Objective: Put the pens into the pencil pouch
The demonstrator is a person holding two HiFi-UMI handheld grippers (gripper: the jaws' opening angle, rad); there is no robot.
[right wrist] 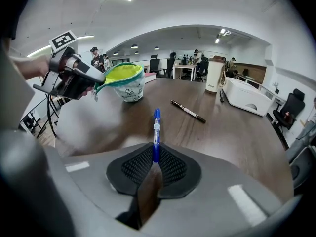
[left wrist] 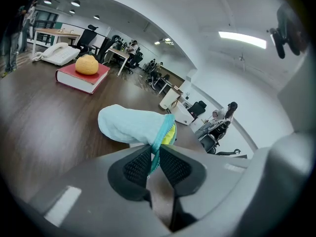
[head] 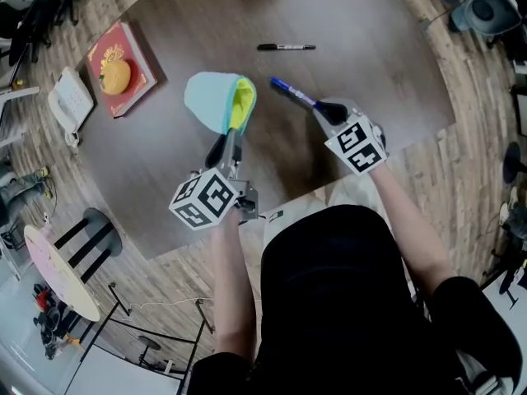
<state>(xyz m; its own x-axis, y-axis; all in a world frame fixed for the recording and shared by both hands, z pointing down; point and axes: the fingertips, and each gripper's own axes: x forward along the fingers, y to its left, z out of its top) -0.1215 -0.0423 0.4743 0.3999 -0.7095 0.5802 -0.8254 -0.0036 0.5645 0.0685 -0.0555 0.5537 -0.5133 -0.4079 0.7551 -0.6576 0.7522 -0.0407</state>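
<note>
Nearest, at the near edge of the dark brown wooden counter point(head: 165, 167), the person's two forearms reach forward, each with a gripper.

Left gripper point(head: 226, 144) point(left wrist: 154, 158): jaws nearly closed, pinching the teal zip rim of the light-blue fabric pencil pouch point(head: 212, 99) point(left wrist: 129, 124) point(right wrist: 126, 86). The pouch's mouth is pulled open, shows a yellow-green lining and faces right. The right gripper view suggests that its base rests on the counter.

Right gripper point(head: 328, 109) point(right wrist: 155, 158): jaws closed on the near end of a slim blue pen with a white label point(head: 292, 94) point(right wrist: 156, 131). The blue pen juts out past the jaws, angled to the far left. Its free end is near the pouch's mouth but apart from it and outside it.

Farther off, a black pen with a white label band point(head: 286, 48) point(right wrist: 188, 111) lies flat on the counter, beyond both the pouch and the blue pen and well apart from them.

At the far left of the counter lies a red book point(head: 137, 74) point(left wrist: 79, 79) with a round orange fruit point(head: 115, 77) point(left wrist: 87, 64) on its cover. A white telephone point(head: 69, 99) point(left wrist: 58, 54) lies just left of the book.
</note>
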